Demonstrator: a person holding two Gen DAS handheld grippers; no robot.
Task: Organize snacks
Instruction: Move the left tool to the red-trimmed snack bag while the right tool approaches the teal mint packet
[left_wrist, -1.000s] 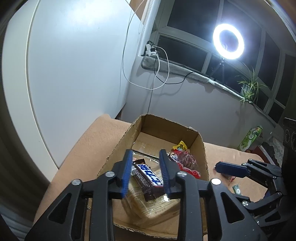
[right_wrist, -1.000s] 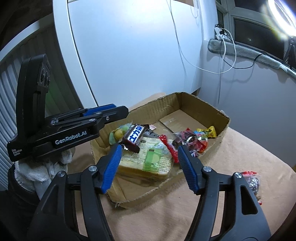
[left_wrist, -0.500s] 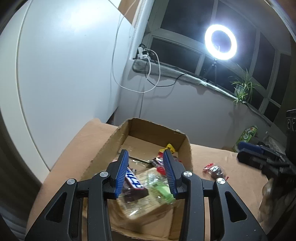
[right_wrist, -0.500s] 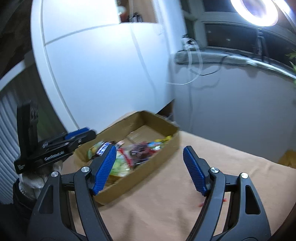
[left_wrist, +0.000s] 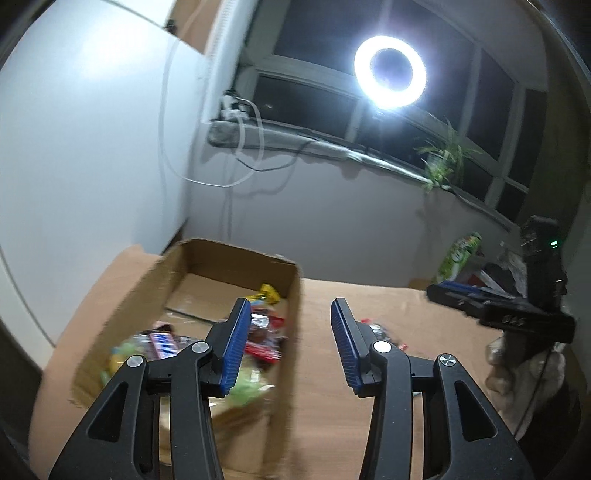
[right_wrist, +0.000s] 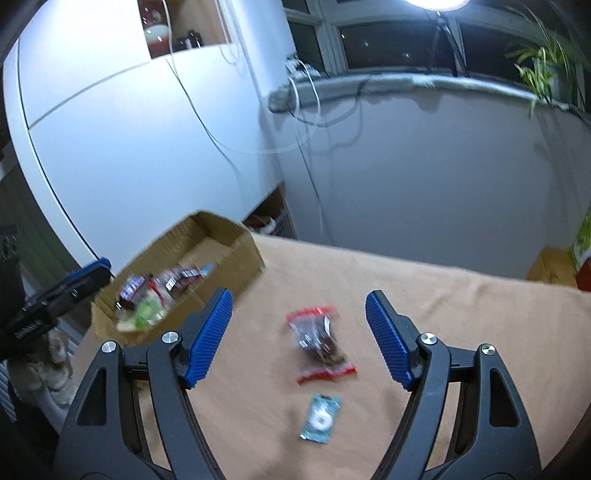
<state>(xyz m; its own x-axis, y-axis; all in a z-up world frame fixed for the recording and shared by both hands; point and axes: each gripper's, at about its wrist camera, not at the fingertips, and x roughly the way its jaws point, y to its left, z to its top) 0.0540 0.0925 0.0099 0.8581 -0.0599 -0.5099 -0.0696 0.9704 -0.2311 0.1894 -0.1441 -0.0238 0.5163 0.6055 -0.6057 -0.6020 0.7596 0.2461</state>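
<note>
right claw wide open, empty, above red-edged snack packet on tabletop; teal packet just beside. left claw open, empty, at cardboard box rim. step: fetching loose snacks. next: descend, straddle packet, pinch.

A ring light at the dark window blazes white and blows out, with glare spreading over the white cabinet. Both views are dim and bluish, bent by fisheye with black corners. Motion blur smears the cardboard box, its snacks, and the red-edged packet.
</note>
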